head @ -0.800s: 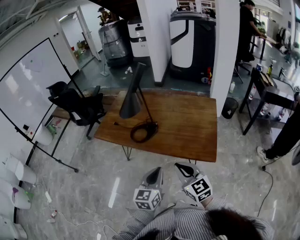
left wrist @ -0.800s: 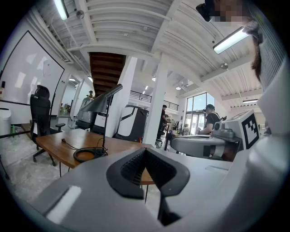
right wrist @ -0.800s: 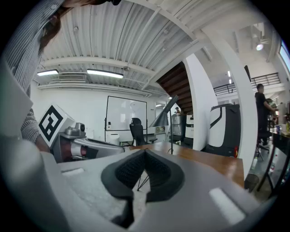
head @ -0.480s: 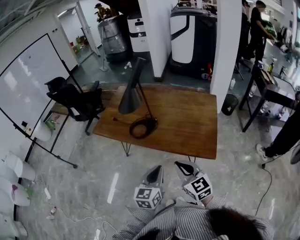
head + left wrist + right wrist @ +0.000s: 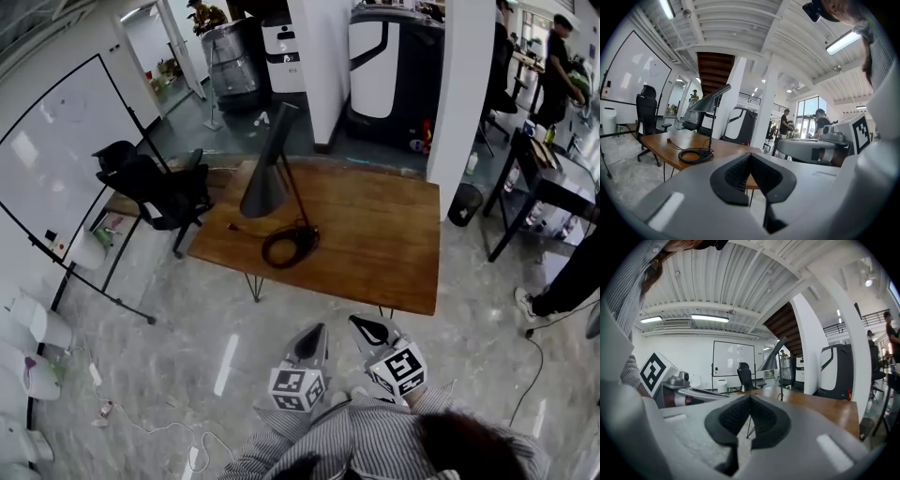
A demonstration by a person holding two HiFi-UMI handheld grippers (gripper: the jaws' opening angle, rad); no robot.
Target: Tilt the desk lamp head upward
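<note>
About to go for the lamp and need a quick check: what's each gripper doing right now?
Left gripper: closed, holding nothing.
Right gripper: closed, holding nothing.

A wooden table (image 5: 375, 244) stands on a pale marbled floor (image 5: 187, 319). A black office chair (image 5: 155, 192) sits beside its left end, a whiteboard (image 5: 66, 159) on a stand beyond.

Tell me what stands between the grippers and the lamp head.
Nothing visible. Only floor and bare table lie between the left gripper, the right gripper and the lamp head; the coiled cord lies lower, on the tabletop.
</note>
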